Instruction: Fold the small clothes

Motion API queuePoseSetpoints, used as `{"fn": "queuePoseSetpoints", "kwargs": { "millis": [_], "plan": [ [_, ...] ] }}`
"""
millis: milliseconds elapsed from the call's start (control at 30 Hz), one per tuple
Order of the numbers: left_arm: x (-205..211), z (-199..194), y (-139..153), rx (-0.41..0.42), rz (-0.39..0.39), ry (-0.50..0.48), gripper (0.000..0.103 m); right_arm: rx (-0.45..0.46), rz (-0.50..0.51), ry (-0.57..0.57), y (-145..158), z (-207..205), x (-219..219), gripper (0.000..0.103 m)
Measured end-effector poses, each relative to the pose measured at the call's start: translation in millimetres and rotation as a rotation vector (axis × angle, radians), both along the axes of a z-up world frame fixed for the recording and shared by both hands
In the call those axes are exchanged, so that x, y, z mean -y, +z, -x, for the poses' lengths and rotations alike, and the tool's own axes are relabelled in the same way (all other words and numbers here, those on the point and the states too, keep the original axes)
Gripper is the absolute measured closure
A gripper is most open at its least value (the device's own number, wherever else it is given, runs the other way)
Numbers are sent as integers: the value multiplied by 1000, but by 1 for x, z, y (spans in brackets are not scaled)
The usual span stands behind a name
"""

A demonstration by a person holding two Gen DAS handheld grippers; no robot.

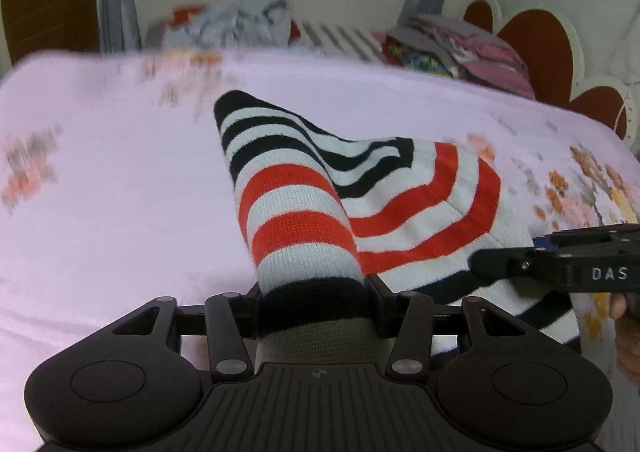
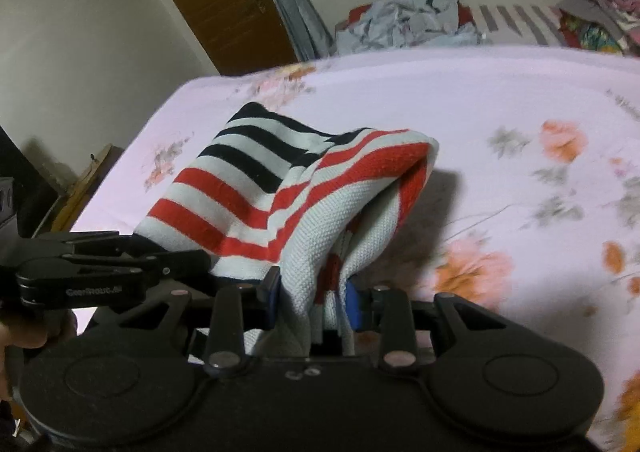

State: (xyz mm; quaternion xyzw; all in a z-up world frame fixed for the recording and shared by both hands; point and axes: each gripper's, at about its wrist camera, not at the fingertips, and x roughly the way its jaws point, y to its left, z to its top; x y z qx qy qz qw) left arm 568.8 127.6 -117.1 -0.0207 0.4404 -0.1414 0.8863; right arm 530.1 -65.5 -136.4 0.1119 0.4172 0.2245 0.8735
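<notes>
- The striped knit garment (image 1: 296,204), in red, white and black bands, hangs between the 2 claws above the bed (image 1: 100,172), its far end drooping toward the pink floral sheet.
- The left claw (image 1: 314,304) is clenched on a thick black-edged band of the knit, bunched between its fingers. I judge that edge was picked because it gives a firm, bulky hold.
- The right claw (image 2: 314,300) is clenched on a gathered white part of the same garment, with several layers squeezed between its blue pads (image 2: 353,302).
- The 2 claws sit close side by side, so the fabric doubles over itself and makes a soft fold rather than a flat spread. To my eye that suits carrying it to a spot on the bed.
- The open middle of the sheet looks like the working area. A crumpled heap of clothes (image 2: 408,16) lies at the far edge, and a neater stack (image 1: 460,48) sits by the headboard, probably the finished pile.
- The background is blurred.
</notes>
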Motion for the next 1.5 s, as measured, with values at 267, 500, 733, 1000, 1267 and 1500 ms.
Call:
{"fn": "queuePoseSetpoints", "kwargs": {
  "millis": [267, 500, 733, 1000, 1267, 1500],
  "plan": [
    [-39, 3, -29, 29, 102, 70, 34, -96, -62, -133, -33, -2, 19, 73],
    [-38, -4, -13, 73, 94, 40, 35, -97, -10, -138, -25, 3, 13, 70],
    [-46, -47, 8, 140, 124, 1, 55, 86, 104, -165, 19, -10, 5, 79],
    [-20, -74, -31, 10, 37, -49, 57, -13, 256, -169, -25, -45, -2, 103],
    [-38, -38, 1, 103, 40, -65, 57, 82, 297, -168, 3, -15, -15, 84],
    [-51, 10, -14, 57, 80, -39, 57, 50, 338, -49, 0, 40, -35, 94]
  ]
}}
